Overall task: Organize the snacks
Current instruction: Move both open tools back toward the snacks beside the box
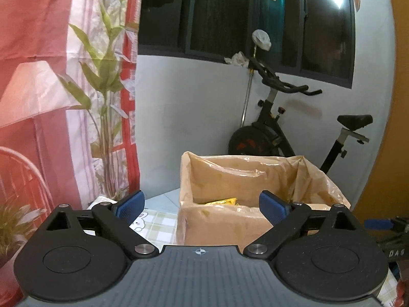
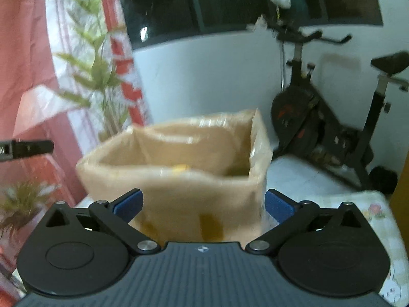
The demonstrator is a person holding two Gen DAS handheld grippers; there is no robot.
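A cardboard box lined with brownish plastic stands on the table ahead of both grippers. A yellow snack packet lies inside it, seen as a yellow patch in the blurred right wrist view, where the box fills the centre. My left gripper is open, its blue pads wide apart in front of the box's near wall, nothing between them. My right gripper is open too, jaws spread wide before the box, holding nothing.
The table wears a checked cloth with cartoon prints. An exercise bike stands behind by the white wall. A potted plant and a red curtain are at left. The other gripper's tip shows at the left edge.
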